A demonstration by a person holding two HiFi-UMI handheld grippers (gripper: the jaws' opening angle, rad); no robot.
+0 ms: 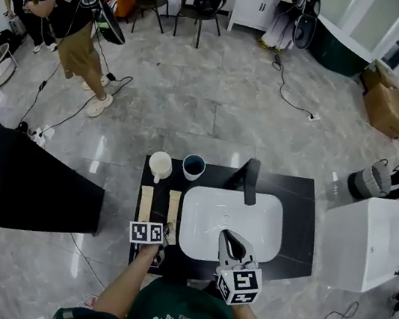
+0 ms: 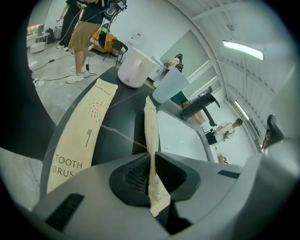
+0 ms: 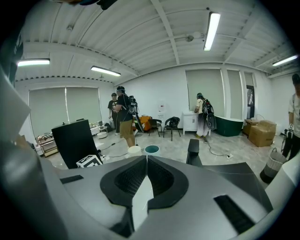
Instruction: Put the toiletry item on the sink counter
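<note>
My left gripper (image 2: 151,163) pinches paper packet (image 2: 150,123) at thin end; could slip into basin (image 2: 180,136) beside. Also my right gripper (image 3: 146,169) pressed together, empty.

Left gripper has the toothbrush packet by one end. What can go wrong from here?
The left gripper pinches the toothbrush packet only at its near end; the long free end could sag or slip out.
It runs beside the sink basin; released off line, it may slide in.
The white cup and the teal cup stand just past its far end; a forward push could knock them.
</note>
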